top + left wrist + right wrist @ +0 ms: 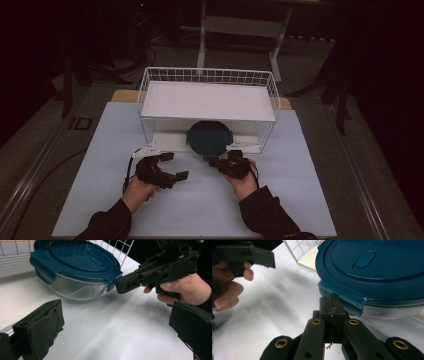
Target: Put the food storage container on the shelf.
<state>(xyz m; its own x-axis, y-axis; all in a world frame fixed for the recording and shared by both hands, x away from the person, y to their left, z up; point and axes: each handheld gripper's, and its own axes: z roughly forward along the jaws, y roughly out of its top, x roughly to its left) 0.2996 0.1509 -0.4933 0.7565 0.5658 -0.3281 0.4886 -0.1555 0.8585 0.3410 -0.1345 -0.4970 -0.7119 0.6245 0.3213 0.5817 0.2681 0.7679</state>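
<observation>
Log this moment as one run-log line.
right gripper: shut, tip at container's lid tab | left gripper: open, off container | container: half under wire rack

Open white table (200, 205) in front of the grippers, wire rack (207, 100) and lidded glass container (209, 137) blocking ahead

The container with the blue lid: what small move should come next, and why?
Probably the right gripper should lift the lid clip. Its jaws are shut with their tips at that clip on the container, while the left gripper waits open beside it.
</observation>
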